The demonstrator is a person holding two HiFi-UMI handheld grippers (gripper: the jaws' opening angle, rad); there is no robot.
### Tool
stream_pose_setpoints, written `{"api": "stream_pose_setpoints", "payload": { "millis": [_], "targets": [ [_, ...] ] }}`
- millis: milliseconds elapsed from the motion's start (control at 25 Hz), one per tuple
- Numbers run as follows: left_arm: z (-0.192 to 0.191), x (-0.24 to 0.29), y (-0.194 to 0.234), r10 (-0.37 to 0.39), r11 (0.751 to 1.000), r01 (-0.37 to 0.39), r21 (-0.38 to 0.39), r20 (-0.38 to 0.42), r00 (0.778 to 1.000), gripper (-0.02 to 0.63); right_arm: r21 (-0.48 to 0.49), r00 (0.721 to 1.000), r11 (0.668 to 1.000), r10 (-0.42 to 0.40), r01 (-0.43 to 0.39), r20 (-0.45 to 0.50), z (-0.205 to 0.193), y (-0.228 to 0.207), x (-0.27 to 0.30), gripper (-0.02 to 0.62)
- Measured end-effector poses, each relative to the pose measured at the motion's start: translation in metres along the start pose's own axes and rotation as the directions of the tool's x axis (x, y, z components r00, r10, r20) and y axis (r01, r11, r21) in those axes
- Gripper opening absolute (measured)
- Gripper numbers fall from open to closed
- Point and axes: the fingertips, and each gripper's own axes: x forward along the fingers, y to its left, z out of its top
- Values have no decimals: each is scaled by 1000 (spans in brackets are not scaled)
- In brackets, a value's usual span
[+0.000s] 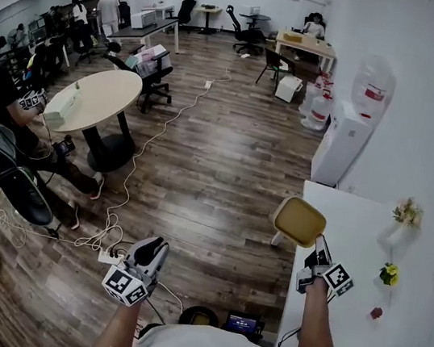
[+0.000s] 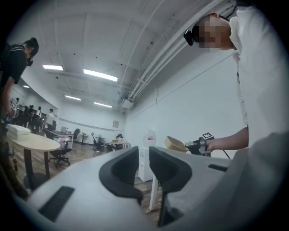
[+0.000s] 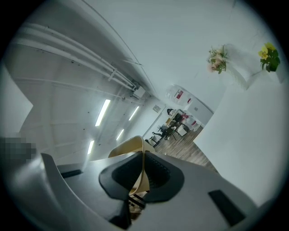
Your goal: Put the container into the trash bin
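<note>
Container, tan, shallow, rounded-square, thin-walled: held aloft over the white table's edge, its rim pinched between the jaws of my right gripper. Left gripper: jaws slightly apart, nothing between them. Trash bin: none I can identify for certain, so I would hold the pinch firm, carry level, and release only directly above its opening.

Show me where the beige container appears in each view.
Head view: container right of centre, held by the right tool.
Left gripper view: small, right of centre, beyond the jaws.
Right gripper view: bottom centre, pinched between the jaws.
Shared landmark: the water dispenser.
</note>
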Motion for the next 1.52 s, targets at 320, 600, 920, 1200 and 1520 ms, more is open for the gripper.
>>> {"api": "stream_pose_setpoints", "payload": {
  "millis": [320,600,920,1200,1520],
  "targets": [
    [-5,-58,47,39,999,-38,21,-27,999,73,-65,997,998,11,-16,-70,-84,53,0,40],
    [-4,-93,78,-5,1000,6,18,-43,999,72,-58,994,998,2,-8,-111,-159,87,-6,40],
    [-26,-100,79,-137,991,137,-8,-77,988,72,-37,988,999,-31,26,-149,-238,98,-40,40],
    [-72,-119,72,-247,969,243,-46,-148,958,72,-56,981,993,-115,108,-157,-293,86,-84,40],
    [-167,-116,66,-276,960,250,-128,-254,927,67,-74,933,970,-243,231,-264,-372,12,-118,40]
  ]
}}
